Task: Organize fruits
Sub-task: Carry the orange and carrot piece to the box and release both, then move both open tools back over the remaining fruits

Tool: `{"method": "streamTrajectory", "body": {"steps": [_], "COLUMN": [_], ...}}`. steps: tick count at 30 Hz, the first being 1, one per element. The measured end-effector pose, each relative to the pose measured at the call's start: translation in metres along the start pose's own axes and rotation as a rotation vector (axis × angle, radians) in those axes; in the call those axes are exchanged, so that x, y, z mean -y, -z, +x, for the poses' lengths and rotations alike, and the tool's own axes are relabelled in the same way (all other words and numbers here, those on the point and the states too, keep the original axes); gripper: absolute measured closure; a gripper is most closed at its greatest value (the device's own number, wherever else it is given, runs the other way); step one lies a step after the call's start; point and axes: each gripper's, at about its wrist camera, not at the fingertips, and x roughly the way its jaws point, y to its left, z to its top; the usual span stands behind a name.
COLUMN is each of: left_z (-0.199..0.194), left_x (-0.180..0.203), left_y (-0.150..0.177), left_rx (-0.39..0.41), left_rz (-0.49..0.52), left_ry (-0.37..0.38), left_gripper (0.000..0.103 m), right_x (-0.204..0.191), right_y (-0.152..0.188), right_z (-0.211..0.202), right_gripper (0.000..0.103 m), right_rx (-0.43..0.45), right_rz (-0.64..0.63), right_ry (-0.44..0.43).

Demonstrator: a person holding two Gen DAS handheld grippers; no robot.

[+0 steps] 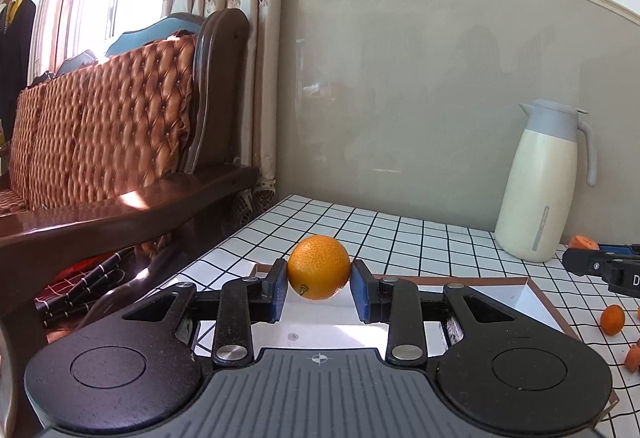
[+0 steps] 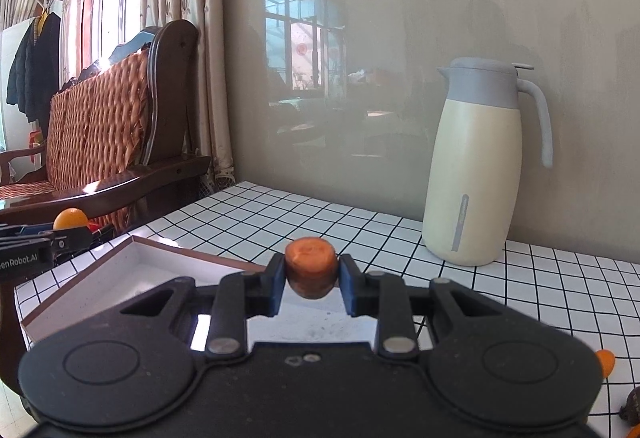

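Note:
My left gripper is shut on a round orange, held above a shallow white tray with a brown rim. My right gripper is shut on a short chunk of carrot, over the near right part of the same tray. In the right wrist view the left gripper and its orange show at the far left edge. The right gripper's tip with the carrot chunk shows at the right edge of the left wrist view.
A cream and grey thermos jug stands by the wall on the white grid-pattern tabletop. Small oranges and carrot pieces lie on the table to the right. A wooden sofa with quilted orange cushions stands left of the table.

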Motion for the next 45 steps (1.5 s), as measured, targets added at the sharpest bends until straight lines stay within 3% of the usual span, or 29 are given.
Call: {"method": "streamTrajectory", "body": {"steps": [9, 16, 17, 18, 19, 20, 22, 24, 34, 37, 41, 43, 45], "left_z": [0.04, 0.061, 0.062, 0.062, 0.061, 0.057, 0.056, 0.056, 0.047, 0.041, 0.02, 0.007, -0.006], "left_x": [-0.02, -0.005, -0.002, 0.0, 0.002, 0.003, 0.008, 0.011, 0.005, 0.001, -0.011, -0.015, -0.014], "left_y": [0.0, 0.0, 0.0, 0.0, 0.001, 0.002, 0.003, 0.002, 0.002, 0.0, -0.005, -0.004, -0.002], "left_rx": [-0.078, -0.129, -0.13, -0.132, -0.126, -0.083, -0.059, -0.055, -0.059, -0.072, -0.056, -0.038, -0.016], "left_rz": [-0.028, 0.025, 0.033, 0.038, 0.035, 0.03, 0.042, 0.054, 0.038, -0.015, -0.111, -0.128, -0.146], "left_ry": [-0.045, -0.039, -0.041, -0.042, -0.044, -0.053, -0.048, -0.024, -0.031, -0.037, -0.061, -0.019, -0.019], "left_gripper": [0.069, 0.069, 0.069, 0.058, 0.007, 0.004, 0.0, 0.0, 0.0, 0.0, 0.0, 0.0, 0.0], "right_x": [0.009, 0.017, 0.016, 0.015, 0.014, 0.014, 0.015, 0.015, 0.008, 0.009, 0.013, 0.022, 0.03], "right_y": [0.0, -0.002, -0.004, -0.005, -0.004, -0.003, 0.0, 0.0, -0.001, -0.004, -0.01, -0.01, -0.005], "right_z": [0.036, 0.062, 0.066, 0.071, 0.075, 0.076, 0.074, 0.078, 0.069, 0.054, 0.028, 0.02, 0.002], "right_gripper": [0.083, 0.082, 0.078, 0.063, 0.049, 0.007, 0.006, 0.006, 0.006, 0.006, 0.006, 0.006, 0.006], "right_rx": [-0.085, -0.167, -0.177, -0.199, -0.212, -0.2, -0.147, -0.173, -0.136, -0.098, -0.039, -0.07, -0.036], "right_rz": [0.025, 0.033, 0.026, 0.017, 0.007, 0.004, 0.012, 0.018, -0.008, -0.009, 0.01, 0.049, 0.082], "right_ry": [0.02, 0.001, 0.0, -0.004, 0.006, 0.031, 0.064, 0.034, 0.034, 0.057, 0.15, 0.155, 0.143]}}
